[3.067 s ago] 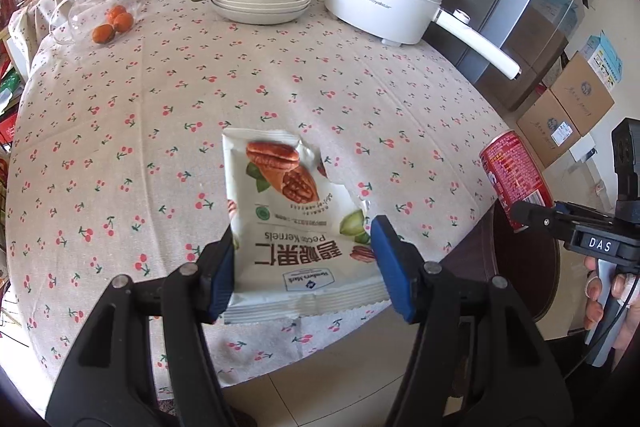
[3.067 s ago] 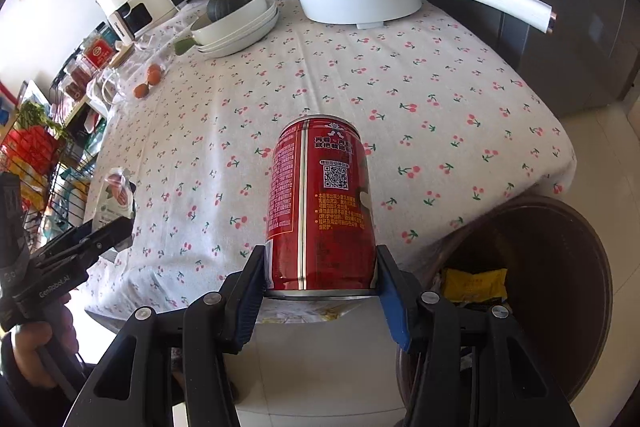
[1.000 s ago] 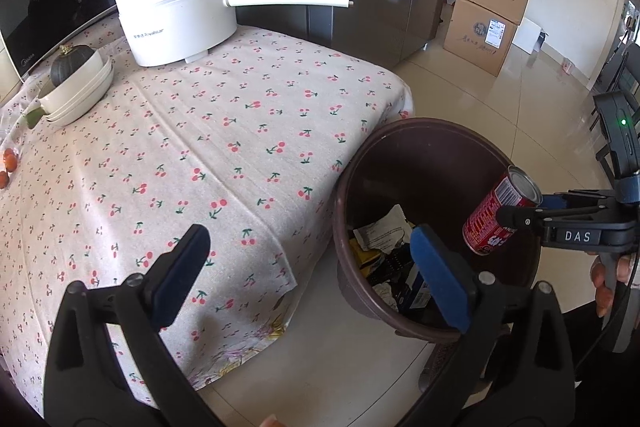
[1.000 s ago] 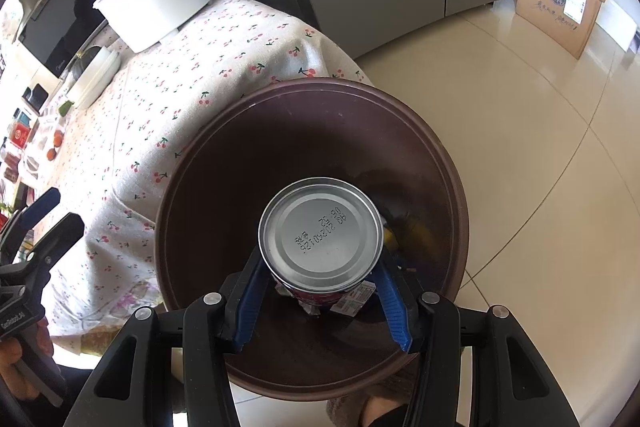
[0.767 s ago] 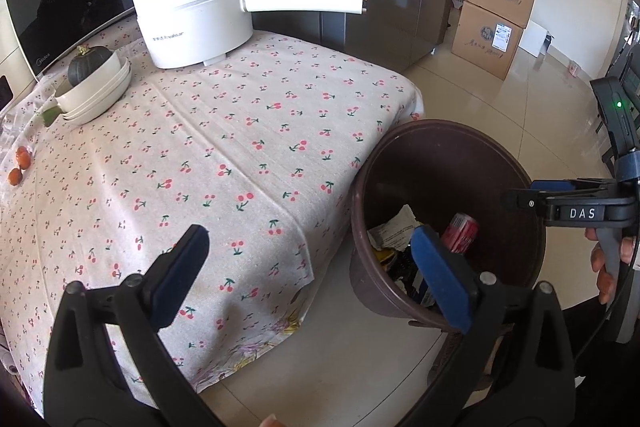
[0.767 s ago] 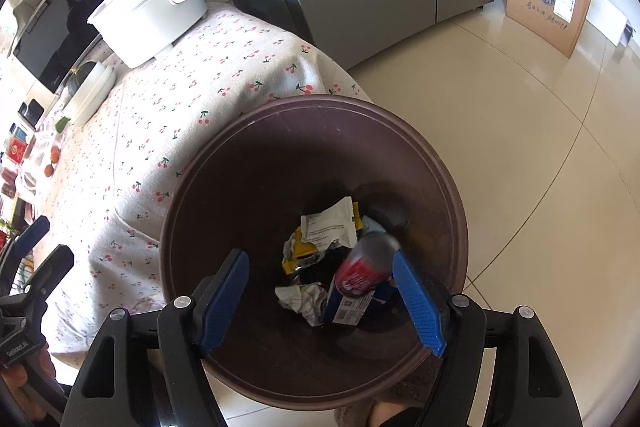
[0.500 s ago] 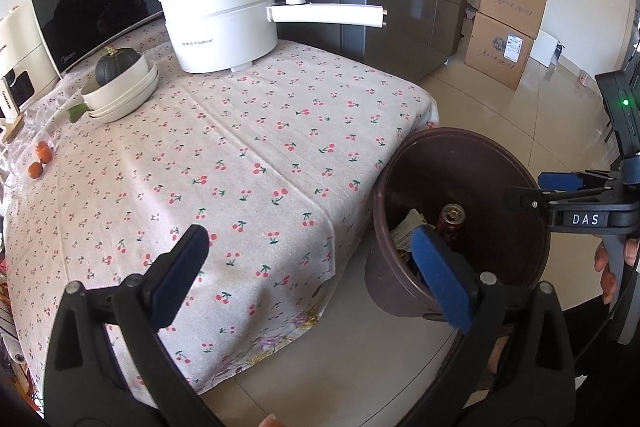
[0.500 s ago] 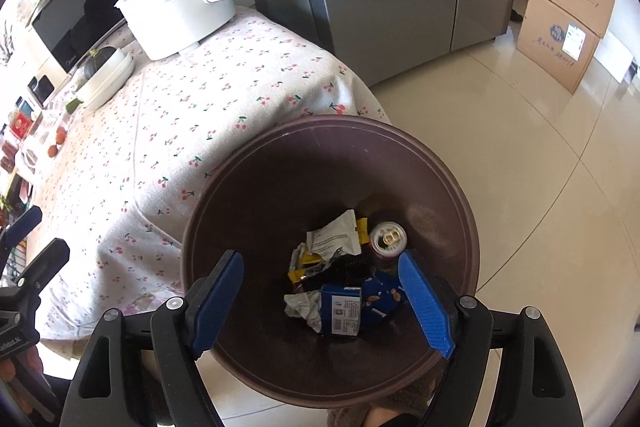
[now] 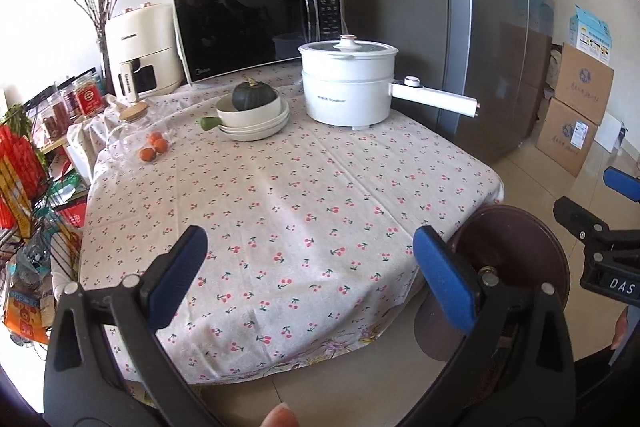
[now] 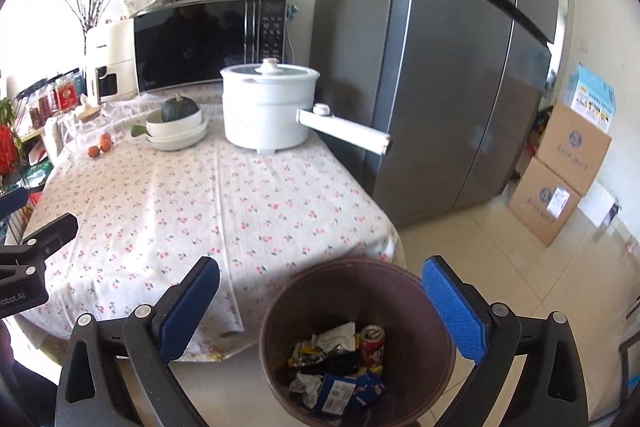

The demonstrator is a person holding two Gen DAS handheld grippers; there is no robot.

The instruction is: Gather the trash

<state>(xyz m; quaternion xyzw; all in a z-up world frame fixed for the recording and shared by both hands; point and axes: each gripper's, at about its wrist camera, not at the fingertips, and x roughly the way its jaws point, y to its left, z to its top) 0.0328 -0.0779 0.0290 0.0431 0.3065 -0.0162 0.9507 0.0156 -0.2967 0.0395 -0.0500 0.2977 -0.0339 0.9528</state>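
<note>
Bin (image 10: 280,311) with red can (image 10: 373,347), wrappers and crumpled paper inside

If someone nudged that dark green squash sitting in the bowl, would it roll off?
Probably not far. The squash looks round and squat, so it could rock, but it sits down inside the cream bowl, whose rim would likely catch it. It looks solid, so likely heavy for its size, and hard-skinned rather than fragile.

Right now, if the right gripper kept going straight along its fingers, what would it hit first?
Probably the round brown plastic trash bin, likely its open mouth. The right gripper, jaws opening and empty, points down over it, with nothing in between. Depth is uncertain.
</note>
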